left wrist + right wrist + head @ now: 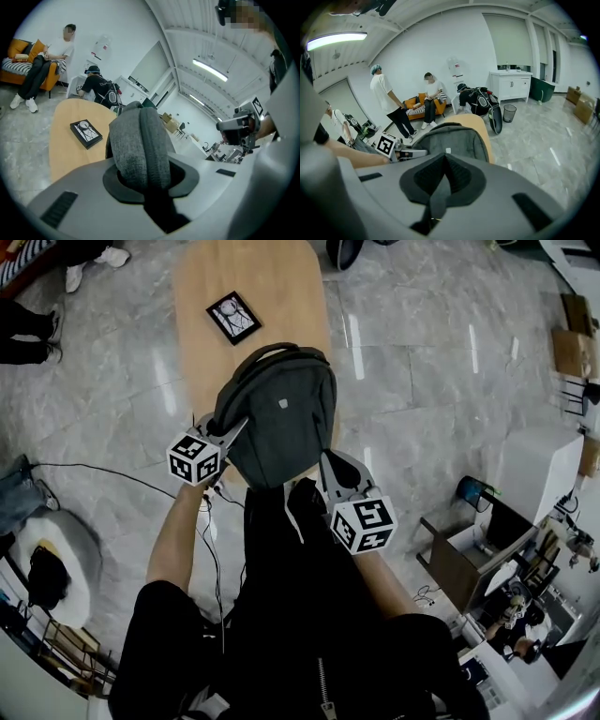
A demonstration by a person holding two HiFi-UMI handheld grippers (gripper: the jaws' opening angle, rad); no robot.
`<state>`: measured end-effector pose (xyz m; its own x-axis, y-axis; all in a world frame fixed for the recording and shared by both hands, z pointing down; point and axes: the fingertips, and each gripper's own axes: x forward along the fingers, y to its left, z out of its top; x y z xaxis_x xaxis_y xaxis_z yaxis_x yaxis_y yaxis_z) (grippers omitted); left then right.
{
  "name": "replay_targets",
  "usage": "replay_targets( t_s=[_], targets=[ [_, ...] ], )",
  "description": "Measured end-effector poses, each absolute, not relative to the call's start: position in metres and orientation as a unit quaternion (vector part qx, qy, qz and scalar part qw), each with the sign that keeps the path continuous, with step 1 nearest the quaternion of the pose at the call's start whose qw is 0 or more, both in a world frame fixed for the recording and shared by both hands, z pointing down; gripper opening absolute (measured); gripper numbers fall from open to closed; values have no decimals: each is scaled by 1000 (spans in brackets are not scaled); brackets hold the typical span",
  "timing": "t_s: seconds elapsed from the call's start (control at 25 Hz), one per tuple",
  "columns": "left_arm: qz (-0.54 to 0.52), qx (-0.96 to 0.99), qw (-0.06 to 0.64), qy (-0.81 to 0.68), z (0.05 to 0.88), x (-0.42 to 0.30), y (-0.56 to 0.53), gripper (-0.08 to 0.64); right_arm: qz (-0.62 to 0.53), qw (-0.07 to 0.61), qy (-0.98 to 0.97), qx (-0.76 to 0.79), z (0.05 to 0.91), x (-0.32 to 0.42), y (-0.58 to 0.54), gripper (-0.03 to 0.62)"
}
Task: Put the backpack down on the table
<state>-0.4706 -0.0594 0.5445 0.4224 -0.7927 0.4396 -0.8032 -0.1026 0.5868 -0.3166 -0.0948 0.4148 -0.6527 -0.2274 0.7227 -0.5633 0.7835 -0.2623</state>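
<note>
Reaching forward from the lower edge of the head view, both bare forearms are being held out toward the near end of the table (272,277). The left gripper (234,432) is being carried left of centre, and the right gripper (323,470) just right of centre and lower in the frame. Both are being pointed forward and down.

A padded strap (140,145) of the backpack (281,427) is being pinched between the left jaws, filling the gap. A thin strap (433,201) is being pinched by the right jaws, which are nearly together on it.

A small pale badge (282,403) is being shown on the backpack's front, too small to be read. Black-and-white square markers are being carried on each gripper's cube. A black frame (233,317) with a white line drawing is lying at the table's middle, with no writing legible on it.

The backpack is being held at the centre of the head view, over the table's near end, between the two grippers. Whether it is touching the wood cannot be told. Its long axis is running up and down the frame, along the table's length. Its handle (281,351) is pointing toward the upper edge and its bottom toward the person, with the front being turned up to the camera.
</note>
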Motion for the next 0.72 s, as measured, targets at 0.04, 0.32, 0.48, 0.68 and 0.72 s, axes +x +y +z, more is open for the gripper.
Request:
replay_targets(
  t_s=[0.04, 0.32, 0.48, 0.68, 0.72],
  targets=[
    [8, 740, 402, -540, 549, -476, -62, 84, 243, 352, -875, 226, 417, -320, -96, 11],
    [0, 694, 440, -569, 600, -524, -72, 84, 260, 369, -866, 214, 439, -342, -103, 11],
    [-2, 673, 462, -578, 640, -551, -76, 84, 268, 379, -861, 211, 459, -356, -114, 11],
    [-10, 663, 483, -573, 680, -563, -83, 84, 271, 391, -857, 201, 481, -376, -123, 11],
    [-10, 661, 487, -570, 687, -563, -86, 84, 272, 393, -856, 199, 484, -379, -124, 11]
  ],
)
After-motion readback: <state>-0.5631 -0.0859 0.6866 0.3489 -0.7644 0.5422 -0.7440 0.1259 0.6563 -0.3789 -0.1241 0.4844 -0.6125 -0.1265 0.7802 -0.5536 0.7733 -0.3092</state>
